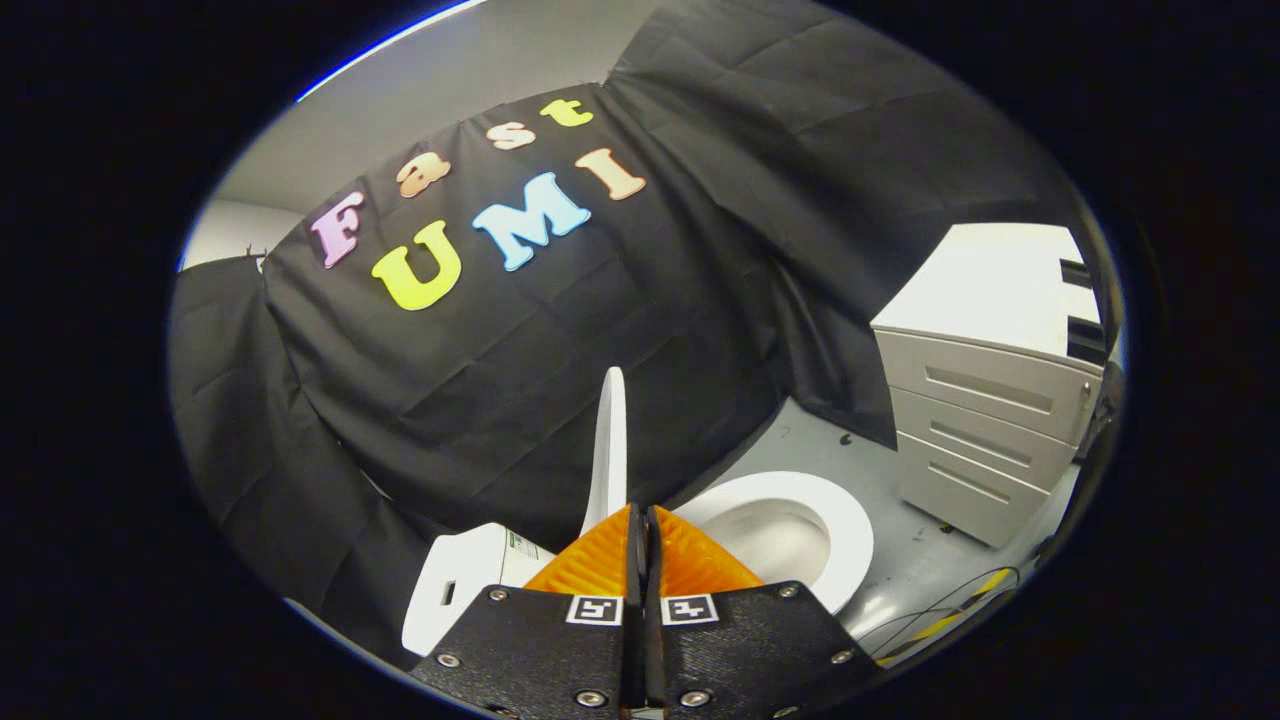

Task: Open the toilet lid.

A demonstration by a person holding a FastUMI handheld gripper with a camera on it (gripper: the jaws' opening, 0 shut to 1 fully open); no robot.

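Lid: the toilet lid (pixel 608 450) stands raised, seen edge-on as a thin white blade rising straight up just ahead of the fingertips, its lower end hidden behind them.
Progress: I'd judge the opening as good as done; the lid looks close to upright and the seat is uncovered. What seems left is letting go and seeing that the lid stays up, perhaps resting back toward the tank.
Gripper: the gripper (pixel 640 515) has its fingers drawn nearly together, with just a thin dark slit between them. The lid's edge lines up with that slit, but whether both fingers actually pinch it I cannot tell.
Bowl: the toilet bowl (pixel 790 535), to the right of the lid, lies open under its white seat ring; its inside looks pale and bare, though the bottom is partly hidden.
Tank: the tank (pixel 470 585) sits left of the lid, its top closed.
Cabinet: a drawer cabinet (pixel 985 420) stands well right of the lid, all drawers pushed in, contents unseen.
Floor: cables (pixel 940 615) trail right of the bowl.
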